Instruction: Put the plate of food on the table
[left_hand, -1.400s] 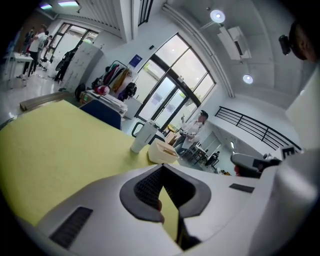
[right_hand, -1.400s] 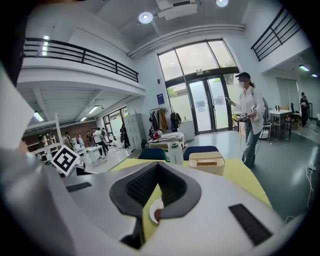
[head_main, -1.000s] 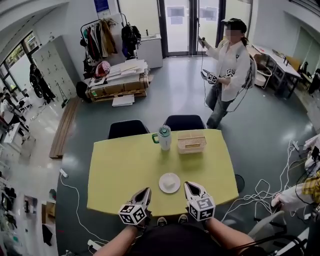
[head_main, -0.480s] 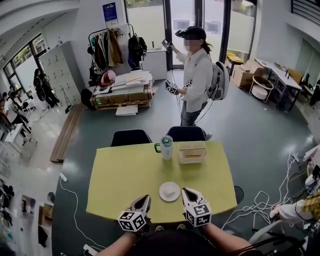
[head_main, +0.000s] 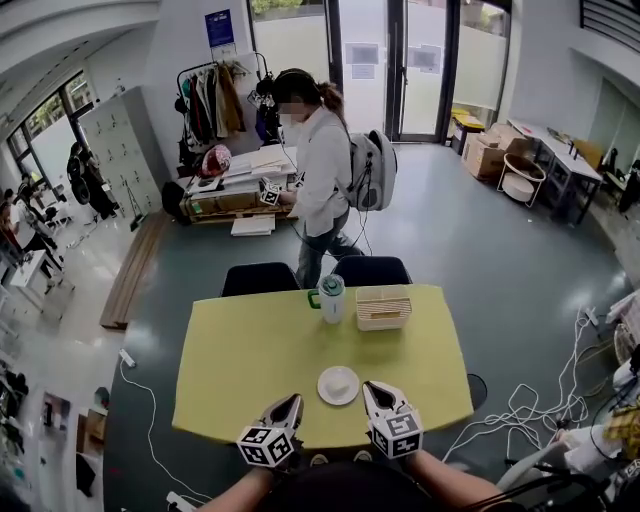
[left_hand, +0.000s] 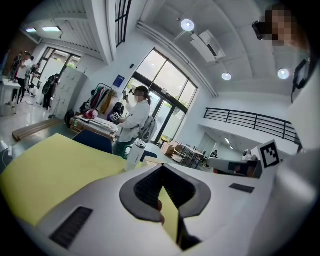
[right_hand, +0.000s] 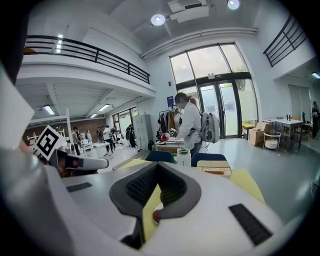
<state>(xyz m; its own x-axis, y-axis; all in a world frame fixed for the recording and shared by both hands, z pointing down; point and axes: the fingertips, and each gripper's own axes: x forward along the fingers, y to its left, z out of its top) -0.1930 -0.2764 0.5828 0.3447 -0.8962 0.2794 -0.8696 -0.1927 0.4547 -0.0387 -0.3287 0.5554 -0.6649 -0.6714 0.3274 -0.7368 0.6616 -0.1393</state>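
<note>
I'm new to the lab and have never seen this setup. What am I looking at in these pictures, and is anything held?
No robot here: a person holds a two-jaw gripper in each hand. The overhead picture comes from a camera on their head, looking down; the left gripper and right gripper show at its bottom. The other two come from cameras riding on each gripper, looking along its jaws. On the yellow table stand a white plate, a green-lidded bottle and a slatted box. Both grippers are shut and hold nothing.
</note>
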